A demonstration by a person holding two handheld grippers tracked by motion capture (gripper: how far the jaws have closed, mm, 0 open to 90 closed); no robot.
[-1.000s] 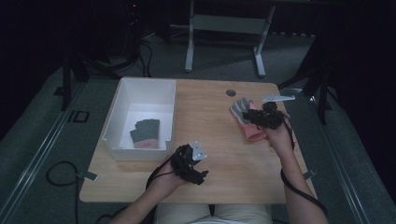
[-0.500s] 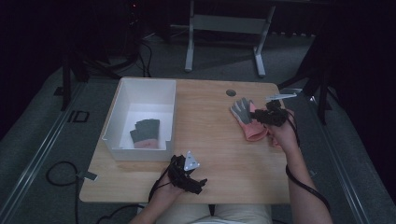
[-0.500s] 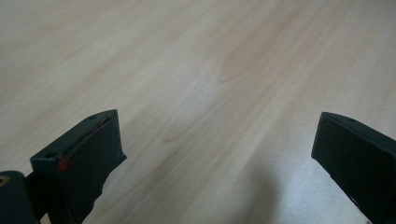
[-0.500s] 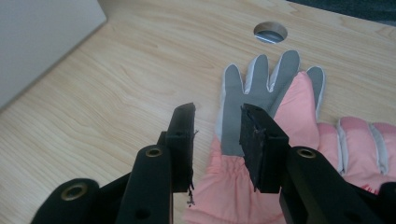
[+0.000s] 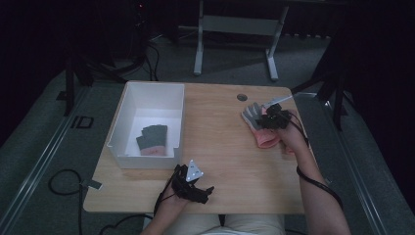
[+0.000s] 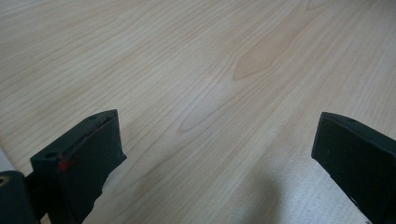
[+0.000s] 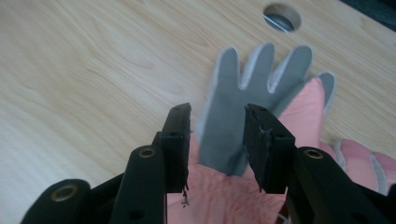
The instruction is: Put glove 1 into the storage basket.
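The glove (image 7: 243, 135) lies at the surface's (image 5: 225, 142) right side — soft, light, floppy; right gripper (image 7: 217, 140) pinches its grey palm fabric; left gripper (image 6: 215, 154) hangs wide, empty.

A dim lab or studio: a lone wooden counter (image 5: 215, 147) on grey carpet (image 5: 44, 147), loose cables (image 5: 63, 183), metal stand legs (image 5: 235, 29) behind.

A white bin (image 5: 147, 105) holding another glove (image 5: 152, 137) sits on the wooden table (image 5: 215, 127).
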